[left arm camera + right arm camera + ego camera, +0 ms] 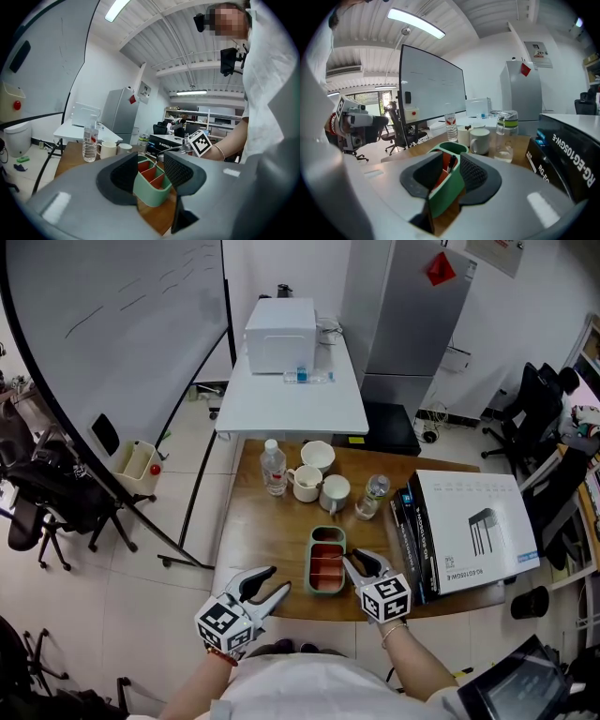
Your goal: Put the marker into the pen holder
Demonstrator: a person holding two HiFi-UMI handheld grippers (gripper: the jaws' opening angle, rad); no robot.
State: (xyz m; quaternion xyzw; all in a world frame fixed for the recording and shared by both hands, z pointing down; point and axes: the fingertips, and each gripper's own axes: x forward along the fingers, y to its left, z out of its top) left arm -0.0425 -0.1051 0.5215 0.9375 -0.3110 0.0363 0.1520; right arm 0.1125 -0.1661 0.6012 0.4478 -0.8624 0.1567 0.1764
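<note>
In the head view we see the green pen holder near the front edge of the wooden table. The right gripper sits just at the holder's 3 o'clock, its tips over the right rim. The left gripper hangs off the table's near edge at the holder's 8 o'clock, apart from it, with its jaws spread wide and nothing in them. A water bottle and three mugs stand at the holder's 12 o'clock, and a white carton lies at its 3 o'clock.

In the left gripper view we find the jaws of the left gripper wide apart, and the pen holder shows beyond the gap, untouched.

In the right gripper view the jaws of the right gripper stand moderately apart. The dark marker stands inside the pen holder, leaning towards 1 o'clock, in the gap between the jaws, and neither pad presses on it. The holder's green wall rises between the jaws.
</note>
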